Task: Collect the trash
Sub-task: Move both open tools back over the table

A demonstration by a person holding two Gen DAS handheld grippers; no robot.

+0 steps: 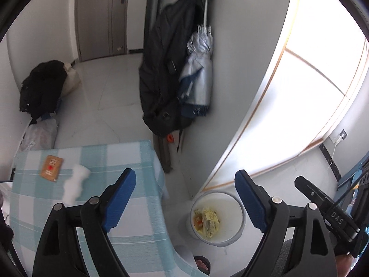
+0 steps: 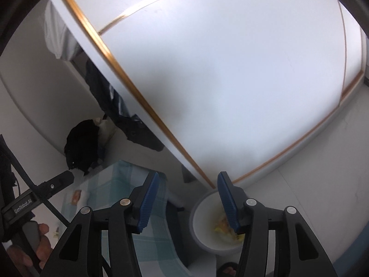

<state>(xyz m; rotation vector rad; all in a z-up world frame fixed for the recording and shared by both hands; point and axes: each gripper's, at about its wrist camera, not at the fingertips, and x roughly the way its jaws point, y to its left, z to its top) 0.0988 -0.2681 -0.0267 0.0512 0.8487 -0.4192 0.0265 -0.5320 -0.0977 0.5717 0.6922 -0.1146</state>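
Note:
A white trash bin (image 1: 237, 207) stands on the floor to the right of a table with a blue checked cloth (image 1: 129, 157). It holds yellow wrappers (image 1: 208, 221). On the cloth lie a brown packet (image 1: 51, 165) and a crumpled white tissue (image 1: 77, 183). My left gripper (image 1: 184, 189) is open and empty, above the table's right edge and the bin. My right gripper (image 2: 188, 189) is open and empty, above the bin (image 2: 203, 221), with the table (image 2: 122, 180) to its left. The packet and tissue (image 2: 79, 196) show blurred there.
A dark coat (image 1: 161, 73) and a folded umbrella (image 1: 198, 73) hang on the wall beyond the table. A black garment pile (image 1: 41, 85) and a plastic bag (image 1: 39, 136) sit on the floor at left. A white gold-trimmed panel (image 2: 230, 80) rises behind the bin.

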